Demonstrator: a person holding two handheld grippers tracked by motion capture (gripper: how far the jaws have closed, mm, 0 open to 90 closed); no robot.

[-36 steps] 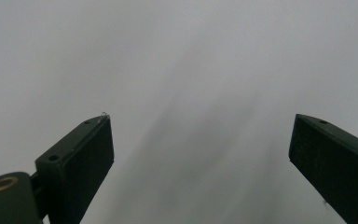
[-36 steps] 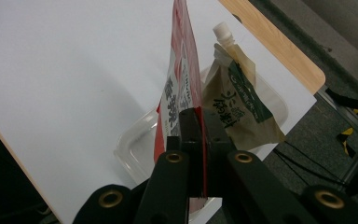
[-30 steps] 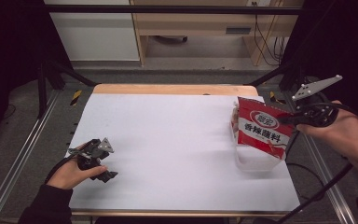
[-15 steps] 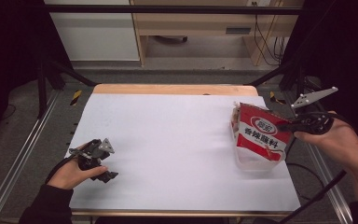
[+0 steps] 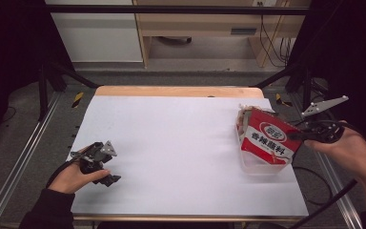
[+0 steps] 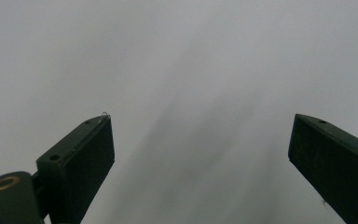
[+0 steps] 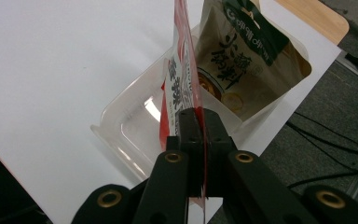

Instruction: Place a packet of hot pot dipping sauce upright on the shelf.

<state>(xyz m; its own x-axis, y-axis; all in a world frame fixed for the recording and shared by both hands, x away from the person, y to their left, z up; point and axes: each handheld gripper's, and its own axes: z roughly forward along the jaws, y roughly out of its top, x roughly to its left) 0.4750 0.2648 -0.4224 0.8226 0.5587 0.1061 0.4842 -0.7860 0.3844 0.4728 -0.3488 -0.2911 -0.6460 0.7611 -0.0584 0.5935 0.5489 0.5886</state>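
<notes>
Here, nearest the bottom edge of the high view, we see the left gripper (image 5: 96, 160) resting low at the front left of the white table (image 5: 171, 143), held in the person's left hand (image 5: 74, 176); in the left gripper view its jaws stand wide apart with only bare table surface between them. Farther along, at the right edge of the table, we find the right gripper (image 5: 299, 137), its jaws pressed together on the edge of a red seasoning packet (image 5: 268, 143). In the right gripper view the red seasoning packet (image 7: 179, 79) stands on edge, gripped by its thin margin, above a clear plastic tray (image 7: 130, 123). Beyond it, a brown pouch (image 7: 242, 60) leans inside the tray's far end.
</notes>
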